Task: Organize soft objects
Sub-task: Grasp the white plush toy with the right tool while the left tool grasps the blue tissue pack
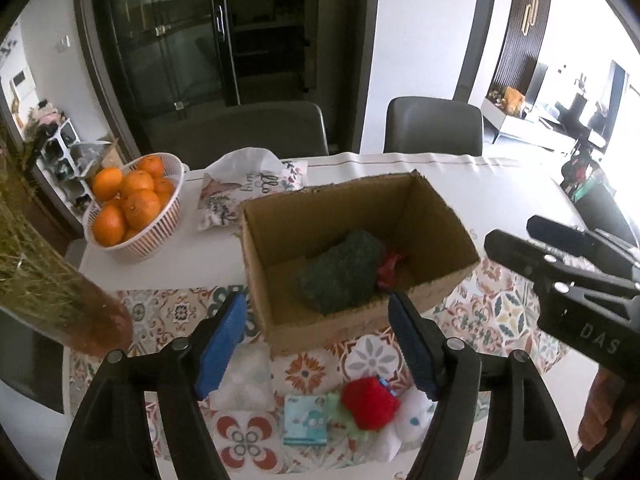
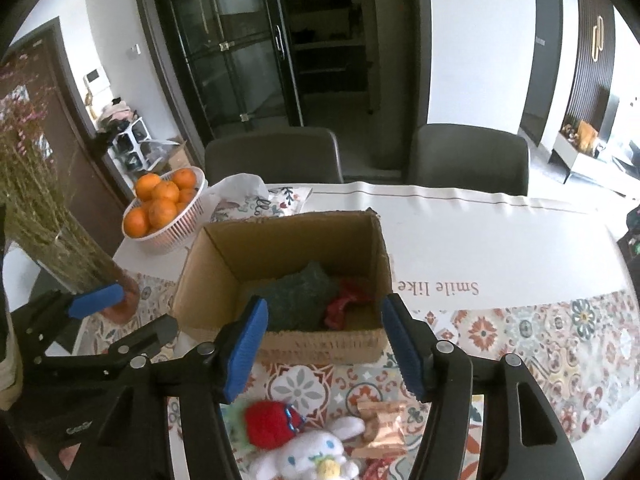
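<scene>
An open cardboard box (image 1: pixel 436 216) (image 2: pixel 208 280) stands on the patterned tablecloth. Inside it lie a dark green cloth (image 1: pixel 344 272) (image 2: pixel 296 296) and a red soft item (image 1: pixel 390 268) (image 2: pixel 344 304). My left gripper (image 1: pixel 316 340) (image 2: pixel 144 308) hangs open above the box's near wall, with nothing between its blue pads. My right gripper (image 2: pixel 324 344) (image 1: pixel 512 232) is open too and empty, just to the right of the left one. In front of the box lie a red plush ball (image 1: pixel 370 398) (image 2: pixel 272 420), a white plush toy (image 2: pixel 316 452), a light blue tissue pack (image 1: pixel 306 420) and a copper-coloured wrapper (image 2: pixel 384 424).
A white basket of oranges (image 1: pixel 132 208) (image 2: pixel 168 208) stands at the far left, beside a printed cushion (image 1: pixel 240 192). A glass vase of dried flowers (image 2: pixel 80 264) is close on the left. Two grey chairs (image 2: pixel 468 160) stand behind the table's far edge.
</scene>
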The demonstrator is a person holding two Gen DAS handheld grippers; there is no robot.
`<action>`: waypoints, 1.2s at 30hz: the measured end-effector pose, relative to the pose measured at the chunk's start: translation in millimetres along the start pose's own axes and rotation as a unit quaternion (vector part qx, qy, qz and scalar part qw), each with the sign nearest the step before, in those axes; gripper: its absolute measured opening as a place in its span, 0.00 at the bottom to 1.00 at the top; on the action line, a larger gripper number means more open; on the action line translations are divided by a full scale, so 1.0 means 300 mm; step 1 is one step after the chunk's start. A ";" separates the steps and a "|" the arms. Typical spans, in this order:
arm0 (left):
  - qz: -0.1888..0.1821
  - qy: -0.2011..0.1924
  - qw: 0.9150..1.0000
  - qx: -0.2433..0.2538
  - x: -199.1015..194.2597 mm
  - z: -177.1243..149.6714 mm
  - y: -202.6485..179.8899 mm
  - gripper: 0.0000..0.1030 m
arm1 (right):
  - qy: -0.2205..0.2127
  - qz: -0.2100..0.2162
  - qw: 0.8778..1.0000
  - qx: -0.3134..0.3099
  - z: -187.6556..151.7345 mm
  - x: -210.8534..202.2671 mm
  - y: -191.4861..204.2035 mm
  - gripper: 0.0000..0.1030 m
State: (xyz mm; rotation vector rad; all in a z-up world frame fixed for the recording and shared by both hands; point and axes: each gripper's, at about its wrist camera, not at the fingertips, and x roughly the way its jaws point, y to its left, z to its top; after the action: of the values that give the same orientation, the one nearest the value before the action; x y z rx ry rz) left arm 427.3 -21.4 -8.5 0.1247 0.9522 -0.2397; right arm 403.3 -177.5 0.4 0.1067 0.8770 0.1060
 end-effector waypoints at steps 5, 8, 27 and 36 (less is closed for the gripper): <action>0.006 0.004 1.000 0.009 -0.032 -0.052 0.003 0.73 | 0.016 0.000 1.000 -0.010 -0.050 -0.017 0.029 0.63; 0.006 0.009 1.000 0.009 -0.042 -0.086 0.014 0.76 | 0.034 0.001 0.999 -0.015 -0.079 -0.005 0.050 0.63; 0.020 0.083 0.996 0.016 0.019 -0.302 0.075 0.77 | 0.129 0.047 0.989 -0.052 -0.268 0.113 0.154 0.63; 0.016 0.114 0.993 0.016 0.074 -0.409 0.082 0.76 | 0.156 0.061 0.984 -0.068 -0.357 0.176 0.177 0.63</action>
State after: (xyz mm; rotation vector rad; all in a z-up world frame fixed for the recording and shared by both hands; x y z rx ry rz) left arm 349.1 24.9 -97.3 0.2003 1.1738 -0.2151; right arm 351.6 -112.4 -100.5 0.0155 1.1737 0.3023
